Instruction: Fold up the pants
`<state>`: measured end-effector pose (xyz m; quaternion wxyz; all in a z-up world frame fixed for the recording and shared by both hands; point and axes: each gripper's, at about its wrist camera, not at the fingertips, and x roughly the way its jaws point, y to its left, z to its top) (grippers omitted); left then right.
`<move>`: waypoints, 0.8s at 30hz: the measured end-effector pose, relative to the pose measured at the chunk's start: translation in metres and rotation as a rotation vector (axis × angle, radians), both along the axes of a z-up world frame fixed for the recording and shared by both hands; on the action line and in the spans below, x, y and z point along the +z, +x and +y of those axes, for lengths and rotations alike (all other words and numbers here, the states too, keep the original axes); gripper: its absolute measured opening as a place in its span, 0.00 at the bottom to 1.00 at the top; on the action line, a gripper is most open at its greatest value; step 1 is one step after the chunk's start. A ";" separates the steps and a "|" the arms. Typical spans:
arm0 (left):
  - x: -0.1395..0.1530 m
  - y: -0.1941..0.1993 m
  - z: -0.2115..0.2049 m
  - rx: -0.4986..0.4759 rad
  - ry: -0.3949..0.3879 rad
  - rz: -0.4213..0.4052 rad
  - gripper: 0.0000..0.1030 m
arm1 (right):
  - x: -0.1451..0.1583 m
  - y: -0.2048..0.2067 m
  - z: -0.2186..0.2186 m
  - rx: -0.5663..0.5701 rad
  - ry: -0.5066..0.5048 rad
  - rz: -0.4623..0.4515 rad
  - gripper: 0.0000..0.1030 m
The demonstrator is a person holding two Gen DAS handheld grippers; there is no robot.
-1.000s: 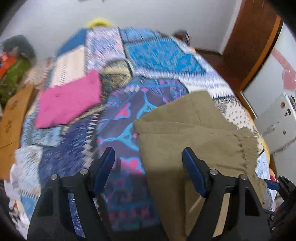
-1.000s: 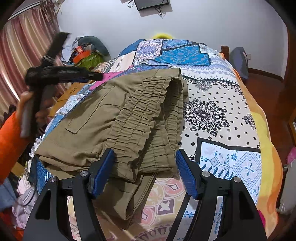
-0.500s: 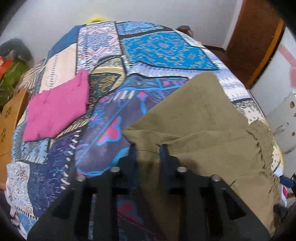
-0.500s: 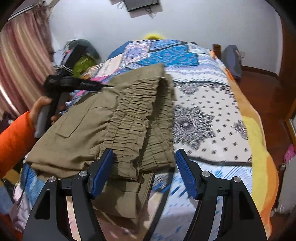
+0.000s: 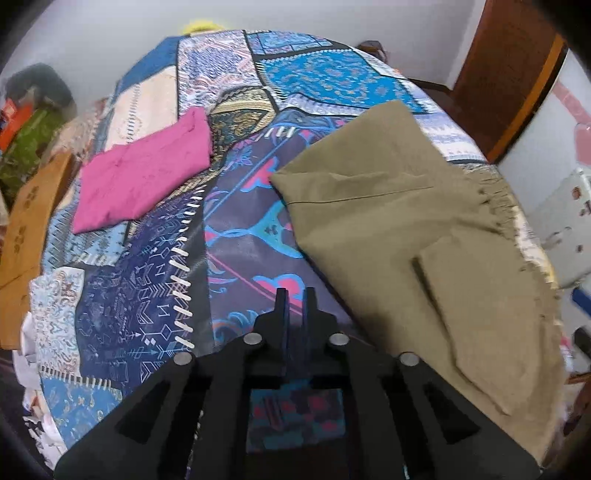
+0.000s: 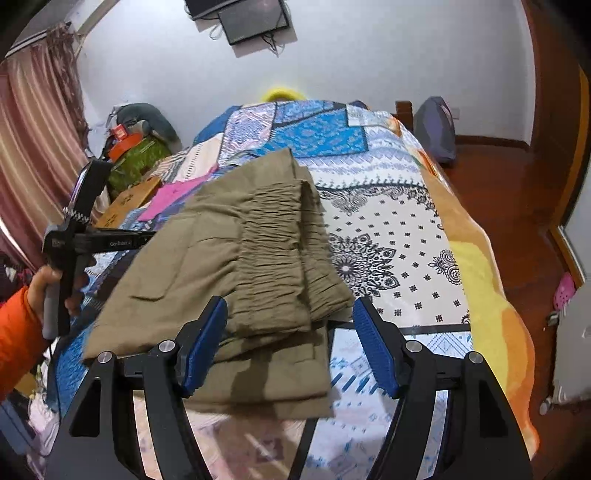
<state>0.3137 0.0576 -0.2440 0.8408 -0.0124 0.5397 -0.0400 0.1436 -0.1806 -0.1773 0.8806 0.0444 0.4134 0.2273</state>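
Observation:
The olive pants (image 5: 406, 229) lie folded in layers on the patchwork bed. In the right wrist view the pants (image 6: 236, 266) show a gathered elastic waistband on top. My left gripper (image 5: 295, 295) is shut and empty, above the bedspread to the left of the pants, apart from them. It also shows in the right wrist view (image 6: 147, 236), held by a hand in an orange sleeve at the pants' left edge. My right gripper (image 6: 288, 325) is open, its blue pads on either side of the near end of the pants, holding nothing.
A folded magenta cloth (image 5: 144, 177) lies on the bed's left side. A brown cardboard box (image 5: 26, 221) stands by the left edge. A wooden door (image 5: 509, 74) is at the right, a wall screen (image 6: 251, 18) is above the bed, and a blue bag (image 6: 436, 129) is on the floor.
My left gripper closed on the pants' corner, then pulled back left off the cloth, staying shut. My right gripper stayed open over the near end of the pants.

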 end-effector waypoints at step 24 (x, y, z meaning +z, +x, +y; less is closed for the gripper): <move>-0.011 0.057 -0.003 0.035 0.007 -0.026 0.10 | -0.026 0.003 -0.006 -0.006 -0.044 0.099 0.65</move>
